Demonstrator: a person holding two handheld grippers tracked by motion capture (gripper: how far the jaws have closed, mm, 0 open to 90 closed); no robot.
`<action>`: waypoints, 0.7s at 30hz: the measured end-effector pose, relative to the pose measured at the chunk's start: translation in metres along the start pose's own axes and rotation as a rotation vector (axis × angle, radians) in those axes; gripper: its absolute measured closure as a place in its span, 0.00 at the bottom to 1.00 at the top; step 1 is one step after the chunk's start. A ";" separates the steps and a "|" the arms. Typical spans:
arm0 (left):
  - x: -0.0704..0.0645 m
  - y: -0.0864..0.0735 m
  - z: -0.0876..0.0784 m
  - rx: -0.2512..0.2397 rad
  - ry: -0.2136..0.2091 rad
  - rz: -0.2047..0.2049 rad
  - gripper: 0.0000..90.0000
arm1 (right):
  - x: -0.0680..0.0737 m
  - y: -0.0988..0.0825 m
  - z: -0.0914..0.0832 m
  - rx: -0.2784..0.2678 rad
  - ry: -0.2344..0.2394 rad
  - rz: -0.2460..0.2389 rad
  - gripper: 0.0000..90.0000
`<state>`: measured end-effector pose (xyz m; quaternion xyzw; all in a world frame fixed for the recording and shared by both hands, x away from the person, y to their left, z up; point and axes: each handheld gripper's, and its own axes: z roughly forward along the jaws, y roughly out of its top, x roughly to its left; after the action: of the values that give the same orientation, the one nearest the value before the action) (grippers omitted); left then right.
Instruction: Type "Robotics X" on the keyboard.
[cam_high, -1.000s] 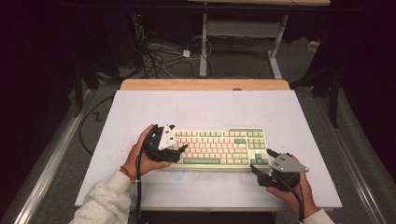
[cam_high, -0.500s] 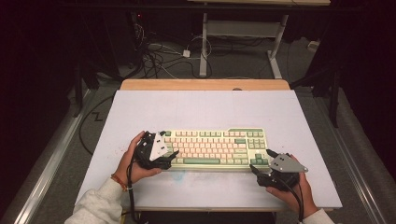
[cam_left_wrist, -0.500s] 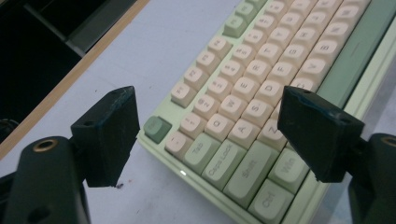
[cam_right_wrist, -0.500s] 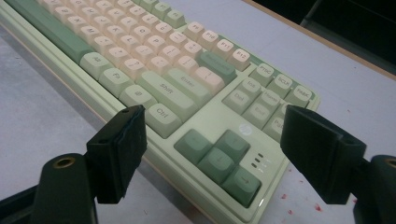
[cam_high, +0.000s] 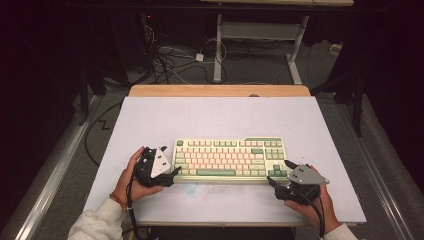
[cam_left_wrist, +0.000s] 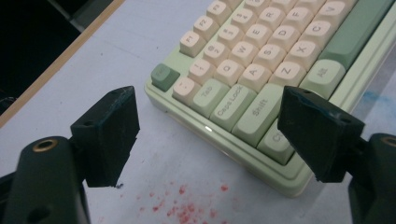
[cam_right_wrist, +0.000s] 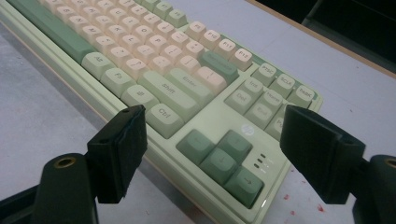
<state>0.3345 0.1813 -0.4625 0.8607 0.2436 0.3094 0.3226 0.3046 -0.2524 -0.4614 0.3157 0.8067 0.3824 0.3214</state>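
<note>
Flanking item: one keyboard (cam_high: 230, 159), pale green case with cream and green keycaps, lying flat near the front edge of the table (cam_high: 220, 115), long side parallel to that edge. Left gripper (cam_high: 172, 173), jaws spread and empty, sits at the keyboard's left front corner; its own view shows the Ctrl and Shift end between the jaws. Right gripper (cam_high: 270, 181), likewise spread and empty, sits at the right front corner by the arrow keys (cam_right_wrist: 223, 156). Step judged: approach to a two-ended grasp, nothing yet held. Next move likely calls for both sets of jaws to close on the case edges evenly. Surface: white-grey sheet, red specks (cam_left_wrist: 187, 210) near the left corner, wooden strip (cam_high: 220, 90) along the far edge. Room: dark, cables (cam_high: 170, 60) on the floor, desk frame (cam_high: 260, 35) beyond.
</note>
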 end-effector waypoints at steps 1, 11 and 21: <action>0.000 -0.002 -0.001 0.001 0.002 -0.003 0.22 | 0.000 0.000 0.000 -0.001 -0.002 -0.002 0.26; 0.001 -0.017 -0.007 0.028 0.006 -0.037 0.21 | 0.000 0.008 0.001 -0.021 0.009 -0.003 0.27; 0.000 -0.026 -0.012 0.046 0.006 -0.052 0.21 | -0.004 0.023 0.005 -0.030 0.065 -0.001 0.32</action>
<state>0.3204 0.2035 -0.4739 0.8604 0.2741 0.2976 0.3099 0.3172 -0.2416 -0.4440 0.2980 0.8109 0.4045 0.2999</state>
